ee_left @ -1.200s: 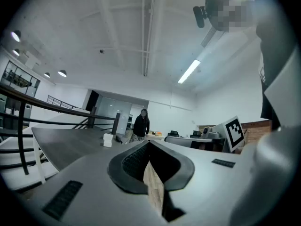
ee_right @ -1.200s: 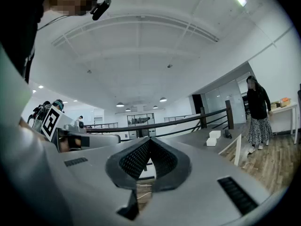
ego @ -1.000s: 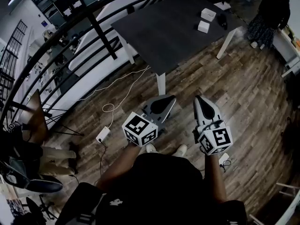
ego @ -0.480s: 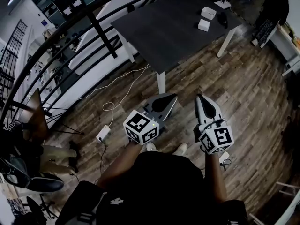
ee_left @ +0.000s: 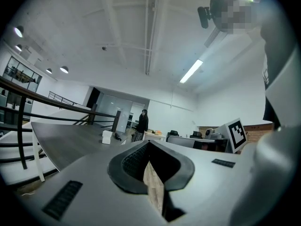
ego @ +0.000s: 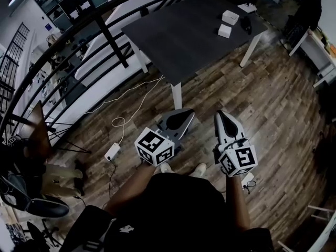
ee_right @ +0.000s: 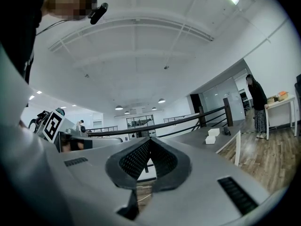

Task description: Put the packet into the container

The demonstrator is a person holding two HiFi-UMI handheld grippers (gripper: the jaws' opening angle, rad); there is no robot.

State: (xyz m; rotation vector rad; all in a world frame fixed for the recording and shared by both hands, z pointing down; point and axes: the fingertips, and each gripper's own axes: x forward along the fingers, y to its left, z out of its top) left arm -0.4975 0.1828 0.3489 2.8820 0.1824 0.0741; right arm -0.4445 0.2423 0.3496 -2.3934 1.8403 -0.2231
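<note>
Tools: left gripper (ego: 186, 115) and right gripper (ego: 222, 117), jaws pressed together on nothing, held level, well short of the table (ego: 173, 41).
Goods: nearer white box (ego: 224, 31) and farther white box (ego: 230, 17) at the table's far right corner, ahead-right. Which is the packet cannot be told. The right gripper is nearer.

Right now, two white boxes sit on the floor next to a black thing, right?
No. The two white boxes sit on the table, not the floor, next to the black thing. The head view shows it.
</note>
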